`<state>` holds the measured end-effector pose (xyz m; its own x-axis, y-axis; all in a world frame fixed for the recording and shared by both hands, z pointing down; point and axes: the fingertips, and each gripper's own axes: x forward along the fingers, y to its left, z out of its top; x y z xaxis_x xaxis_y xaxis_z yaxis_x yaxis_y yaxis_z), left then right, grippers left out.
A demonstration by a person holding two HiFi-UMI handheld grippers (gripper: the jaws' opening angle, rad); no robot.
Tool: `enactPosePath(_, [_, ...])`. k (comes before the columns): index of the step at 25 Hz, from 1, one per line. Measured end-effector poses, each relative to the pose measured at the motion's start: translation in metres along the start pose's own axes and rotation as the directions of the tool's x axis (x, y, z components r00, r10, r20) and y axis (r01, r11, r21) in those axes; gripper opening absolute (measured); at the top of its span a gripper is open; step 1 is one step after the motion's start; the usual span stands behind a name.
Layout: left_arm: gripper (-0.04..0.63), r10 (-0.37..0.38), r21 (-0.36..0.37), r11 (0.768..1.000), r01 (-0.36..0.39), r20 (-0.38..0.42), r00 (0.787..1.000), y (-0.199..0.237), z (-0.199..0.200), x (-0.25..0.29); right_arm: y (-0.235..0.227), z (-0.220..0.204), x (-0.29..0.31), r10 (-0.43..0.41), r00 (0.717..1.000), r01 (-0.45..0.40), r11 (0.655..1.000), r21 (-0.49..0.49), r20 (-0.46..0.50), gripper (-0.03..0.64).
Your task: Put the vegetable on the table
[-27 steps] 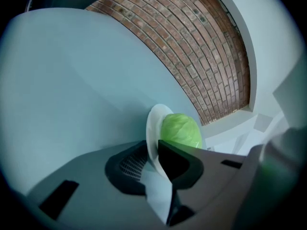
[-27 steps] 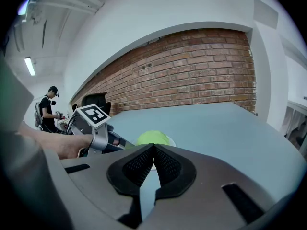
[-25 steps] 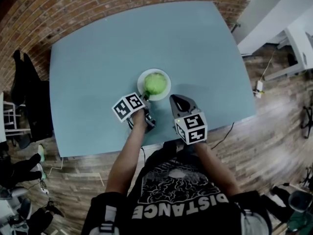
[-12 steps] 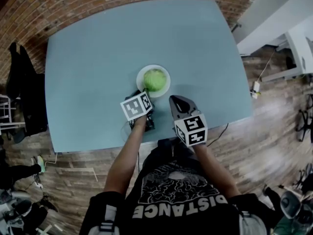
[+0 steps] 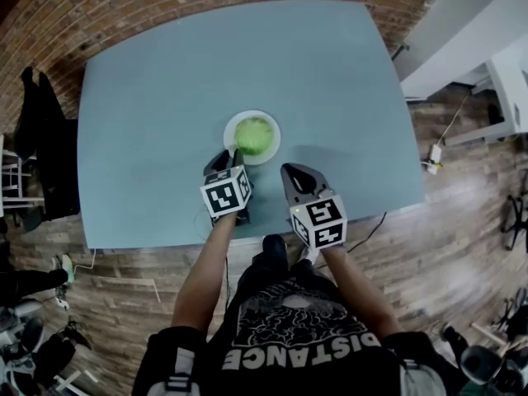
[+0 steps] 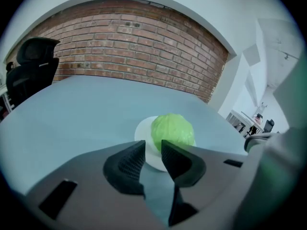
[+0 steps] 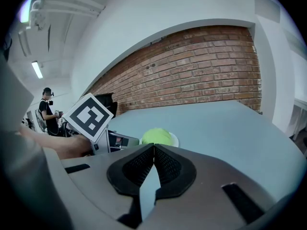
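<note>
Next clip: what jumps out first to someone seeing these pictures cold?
A bright green round vegetable on a small white plate near the front middle of a large blue-grey table stands out most. Just short of it the left gripper points at it, its jaws having just been opening with nothing between them, while the right gripper sits beside it with jaws together.

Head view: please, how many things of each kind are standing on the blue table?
Green round leafy vegetable: 1
White round plate: 1
Total: 2
</note>
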<state>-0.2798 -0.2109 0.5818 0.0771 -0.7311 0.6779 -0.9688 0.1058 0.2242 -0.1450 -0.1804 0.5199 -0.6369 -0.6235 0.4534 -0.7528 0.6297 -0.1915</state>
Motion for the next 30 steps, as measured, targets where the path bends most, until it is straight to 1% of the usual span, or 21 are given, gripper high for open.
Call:
enactPosePath(3, [0.104,-0.053,-0.019,0.998,0.054,0.051,0.997,-0.015,0.004,-0.013,0.002,0.003,-0.003,0.031,0.999,-0.031,0.999,-0.013,0.014,0.009])
enactPosePath(5, [0.104,-0.071,-0.029,0.997,0.074,0.085,0.994,-0.025,0.004,-0.025,0.005,0.002,-0.007,0.052,0.998,-0.052,0.999,-0.017,0.022,0.009])
enactPosePath(7, [0.103,-0.066,-0.03,0.997,0.07,0.112,0.991,-0.03,0.003,-0.036,0.008,0.003,-0.01,0.073,0.997,-0.072,0.997,-0.023,0.027,0.009])
enactPosePath(9, [0.058,-0.053,-0.031,0.998,0.057,0.13,0.99,-0.033,0.002,-0.046,0.012,0.006,-0.012,0.093,0.995,-0.092,0.995,-0.033,0.036,0.009])
enactPosePath(11, [0.034,-0.056,-0.029,0.998,0.061,0.146,0.988,-0.04,-0.002,-0.056,0.015,0.009,-0.015,0.111,0.993,-0.109,0.993,-0.042,0.047,0.009])
enactPosePath(15, [0.034,-0.079,-0.019,0.996,0.084,0.173,0.982,-0.057,-0.012,-0.075,0.023,0.01,-0.024,0.147,0.988,-0.144,0.988,-0.057,0.055,0.009])
enactPosePath(17, [0.032,-0.079,-0.014,0.996,0.083,0.183,0.98,-0.064,-0.015,-0.083,0.027,0.01,-0.028,0.164,0.985,-0.16,0.985,-0.064,0.057,0.009])
enactPosePath(19, [0.008,-0.078,-0.019,0.996,0.083,0.196,0.978,-0.07,-0.018,-0.09,0.031,0.01,-0.032,0.181,0.982,-0.177,0.982,-0.071,0.062,0.009])
enactPosePath(25, [0.006,-0.072,-0.027,0.996,0.081,0.246,0.967,-0.084,-0.018,-0.117,0.043,0.009,-0.046,0.222,0.972,-0.215,0.972,-0.091,0.074,0.009])
enactPosePath(30, [0.002,-0.077,-0.026,0.996,0.087,0.272,0.959,-0.099,-0.023,-0.136,0.051,0.008,-0.062,0.249,0.965,-0.24,0.965,-0.109,0.086,0.009])
